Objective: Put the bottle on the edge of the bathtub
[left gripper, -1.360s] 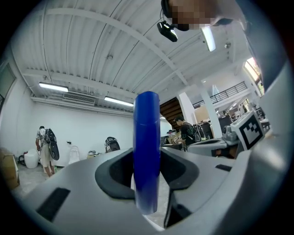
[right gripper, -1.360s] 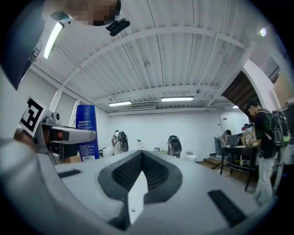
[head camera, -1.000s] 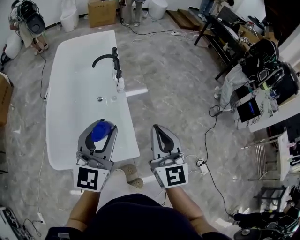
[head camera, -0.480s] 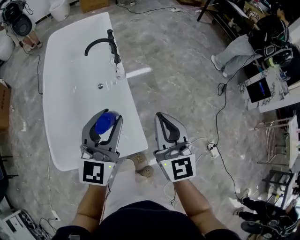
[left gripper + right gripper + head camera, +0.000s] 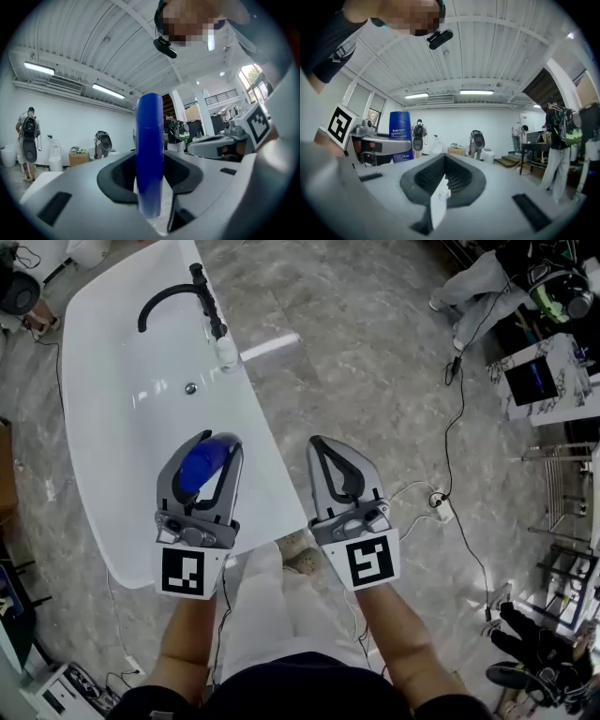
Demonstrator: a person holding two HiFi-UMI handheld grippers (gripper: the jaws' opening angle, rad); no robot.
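A blue bottle [image 5: 200, 465] stands upright between the jaws of my left gripper [image 5: 217, 439], which is shut on it. In the left gripper view the bottle [image 5: 150, 154] rises as a blue column through the middle of the jaws. The left gripper hangs over the near right part of the white bathtub [image 5: 112, 427], close to its right rim. My right gripper [image 5: 319, 440] is shut on nothing and hovers over the floor just right of the tub. In the right gripper view the bottle [image 5: 400, 136] shows at the left, beyond that gripper [image 5: 444, 157].
A black curved faucet [image 5: 173, 298] and a small white fitting [image 5: 225, 351] sit on the tub's far right rim, and a drain [image 5: 190, 388] lies in the basin. Cables and a power strip [image 5: 441, 507] cross the marble floor at right. Desks and people stand at the upper right.
Both grippers have moved forward and lower together, the bottle still in the left one. The tub now looks larger and sits further up and left in the head view.
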